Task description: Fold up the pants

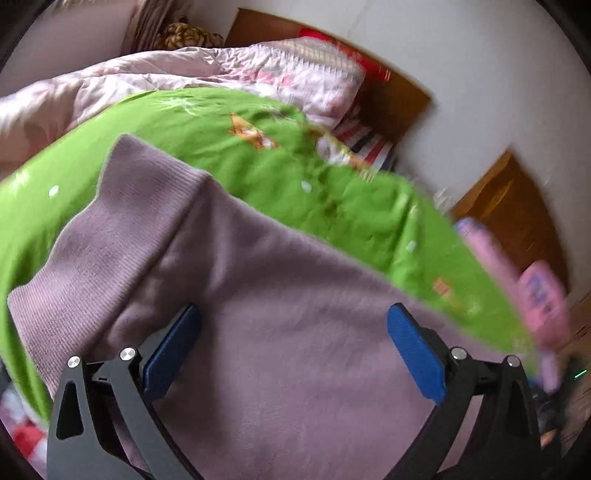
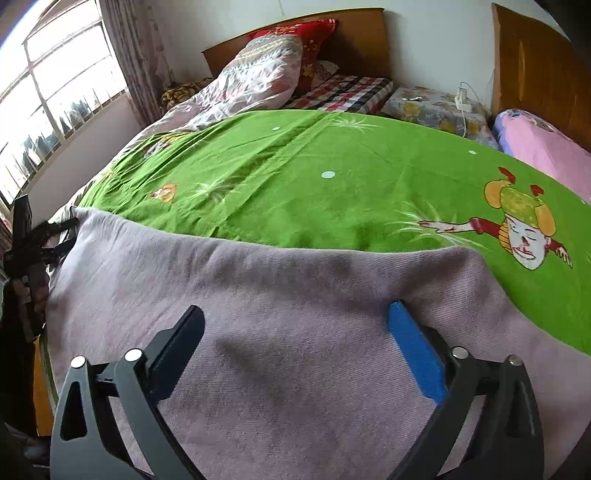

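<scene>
Mauve knit pants [image 1: 273, 295] lie on a green cartoon bedsheet [image 1: 258, 173]. In the left wrist view their ribbed band [image 1: 92, 254] points up and left, and my left gripper [image 1: 293, 321] hovers open over the fabric, blue pads wide apart, holding nothing. The view is motion-blurred. In the right wrist view the pants [image 2: 280, 302] spread flat across the near part of the sheet [image 2: 332, 177]. My right gripper [image 2: 295, 321] is open just above them, empty. The left gripper [image 2: 33, 251] shows dark at the pants' left edge.
A pink quilt [image 2: 255, 77] and red pillow [image 2: 314, 33] lie at the wooden headboard [image 2: 354, 40]. A plaid cushion [image 2: 343, 92], a floral mattress with a charger [image 2: 461, 99] and a pink pillow [image 2: 543, 147] sit at right. A window [image 2: 55, 103] is at left.
</scene>
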The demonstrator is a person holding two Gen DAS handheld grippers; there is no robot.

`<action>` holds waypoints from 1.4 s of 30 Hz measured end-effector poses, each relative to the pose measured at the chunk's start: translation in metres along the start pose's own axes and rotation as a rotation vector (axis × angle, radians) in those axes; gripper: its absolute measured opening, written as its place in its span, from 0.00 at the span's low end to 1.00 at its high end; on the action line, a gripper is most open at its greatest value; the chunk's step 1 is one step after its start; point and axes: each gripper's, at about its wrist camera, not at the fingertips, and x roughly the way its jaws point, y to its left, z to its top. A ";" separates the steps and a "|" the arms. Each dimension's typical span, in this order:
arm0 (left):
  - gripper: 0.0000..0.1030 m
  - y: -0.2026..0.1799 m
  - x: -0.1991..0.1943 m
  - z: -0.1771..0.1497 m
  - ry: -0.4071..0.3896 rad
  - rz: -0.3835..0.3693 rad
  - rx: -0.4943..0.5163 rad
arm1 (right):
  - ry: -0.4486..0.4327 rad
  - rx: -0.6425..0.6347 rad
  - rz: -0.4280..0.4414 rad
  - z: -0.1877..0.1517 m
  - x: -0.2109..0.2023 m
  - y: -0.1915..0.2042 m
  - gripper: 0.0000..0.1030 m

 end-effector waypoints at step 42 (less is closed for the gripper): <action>0.99 -0.533 0.139 -0.266 0.311 -0.232 1.007 | 0.062 -0.114 -0.027 -0.177 -0.147 -0.055 0.96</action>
